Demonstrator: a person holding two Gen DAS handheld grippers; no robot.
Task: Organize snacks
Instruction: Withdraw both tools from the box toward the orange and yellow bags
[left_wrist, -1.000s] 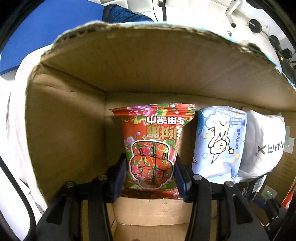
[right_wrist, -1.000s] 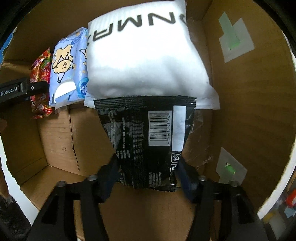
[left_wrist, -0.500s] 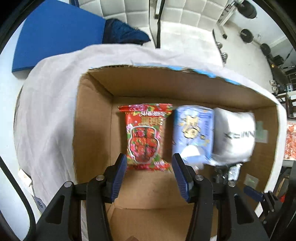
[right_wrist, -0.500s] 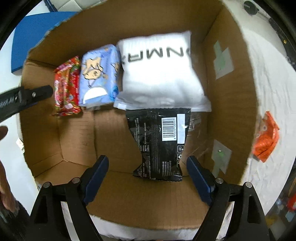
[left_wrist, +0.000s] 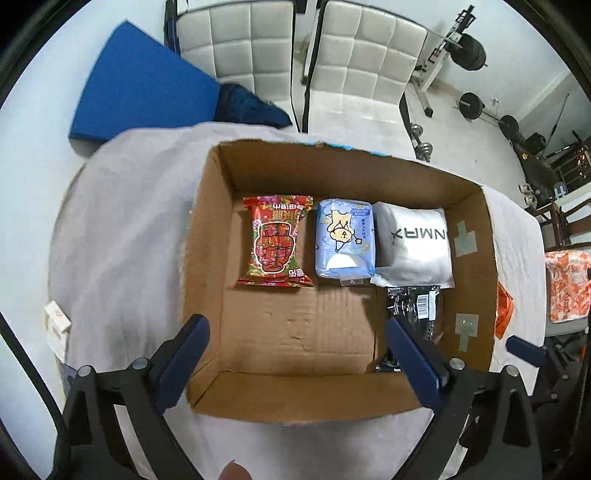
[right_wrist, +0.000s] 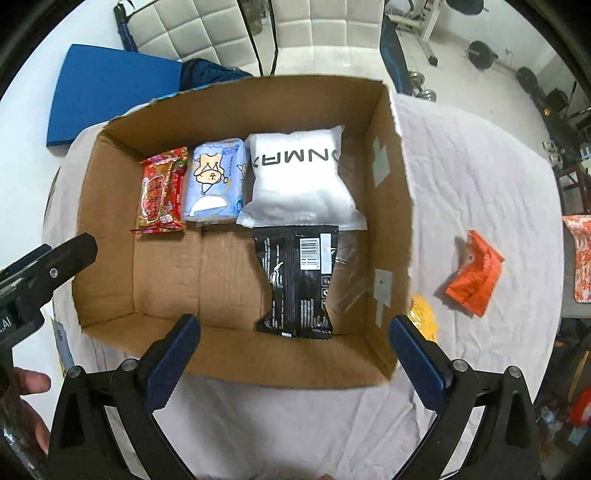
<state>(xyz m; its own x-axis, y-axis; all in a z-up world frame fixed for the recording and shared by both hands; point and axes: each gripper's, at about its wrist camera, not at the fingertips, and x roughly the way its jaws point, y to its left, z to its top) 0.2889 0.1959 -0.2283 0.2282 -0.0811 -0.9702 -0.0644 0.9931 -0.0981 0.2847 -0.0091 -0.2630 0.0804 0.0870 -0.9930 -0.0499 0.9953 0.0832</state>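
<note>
An open cardboard box (left_wrist: 207, 258) (right_wrist: 391, 206) stands on a table under a white cloth. Along its far wall lie a red snack pack (left_wrist: 277, 245) (right_wrist: 160, 192), a light blue pack (left_wrist: 345, 240) (right_wrist: 216, 181) and a white pack (left_wrist: 415, 243) (right_wrist: 299, 177). A black pack (right_wrist: 297, 280) (left_wrist: 415, 310) lies in front of the white one. My left gripper (left_wrist: 297, 354) hangs open above the box's near edge, holding nothing. My right gripper (right_wrist: 293, 352) is open too, empty, above the near wall. An orange pack (right_wrist: 474, 273) and a yellow one (right_wrist: 423, 319) lie on the cloth right of the box.
Two white padded chairs (left_wrist: 306, 55) and a blue mat (left_wrist: 136, 85) lie beyond the table. Weights (left_wrist: 469, 51) stand on the floor at the far right. A small white carton (left_wrist: 57, 328) sits at the cloth's left edge. The left gripper's body (right_wrist: 40, 273) shows in the right wrist view.
Both grippers let go of their packs, opened wide and pulled back up out of the box. The red and black packs now lie on the box floor.
</note>
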